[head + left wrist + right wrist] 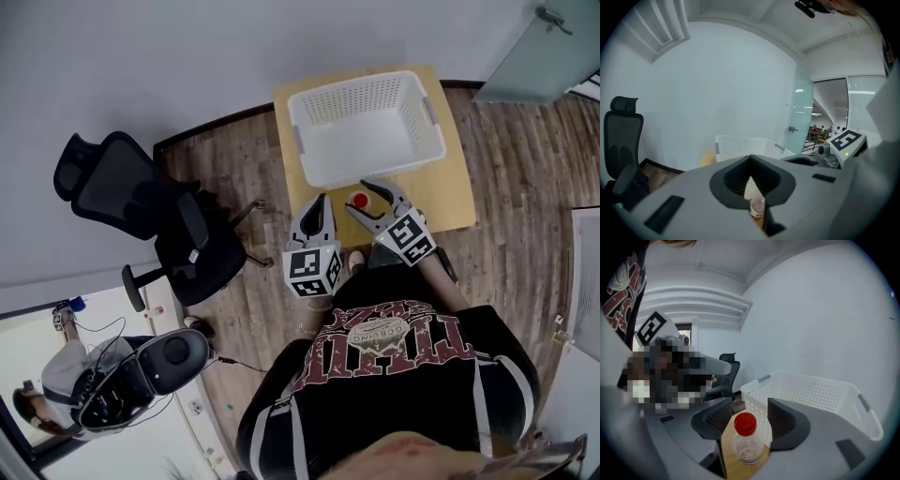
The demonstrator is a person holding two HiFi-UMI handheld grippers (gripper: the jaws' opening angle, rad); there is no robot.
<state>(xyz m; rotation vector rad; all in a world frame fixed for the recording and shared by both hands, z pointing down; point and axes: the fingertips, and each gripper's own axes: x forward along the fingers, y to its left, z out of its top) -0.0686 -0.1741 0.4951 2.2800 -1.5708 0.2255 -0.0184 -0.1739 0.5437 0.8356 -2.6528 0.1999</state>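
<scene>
While the head view looks steeply down, a small clear plastic bottle with a red cap (359, 200) stands upright on the light wooden table (452, 192), at its near edge and just in front of the white perforated plastic basket (375, 167). The right gripper (368, 194) has its jaws spread to either side of the bottle. The left gripper (321, 201) hangs just beside it, over the table's near left corner. What shows of the basket's floor is bare, and the bottle is outside it. A black office chair (141, 202) stands well apart on the wood floor to the left.

From the left gripper view, the left gripper (750, 158) has its fingertips pressed together with nothing pinched. Through the narrow slit below them a sliver of the bottle (757, 208) shows, lying beyond the jaws rather than in them. The basket (740, 147), a strip of table (708, 158) and the chair (621, 140) lie beyond.

From the right gripper view, the right gripper (749, 404) is wide apart and the bottle (746, 446) stands between its ribbed dark pads, with a gap visible on each side. So it is framed but not gripped, and rests on the table (729, 453). The basket (811, 392) rises directly behind it. By these pictures the jaws are lined up on the bottle, while closing on it, lifting it and moving it are not yet done.
</scene>
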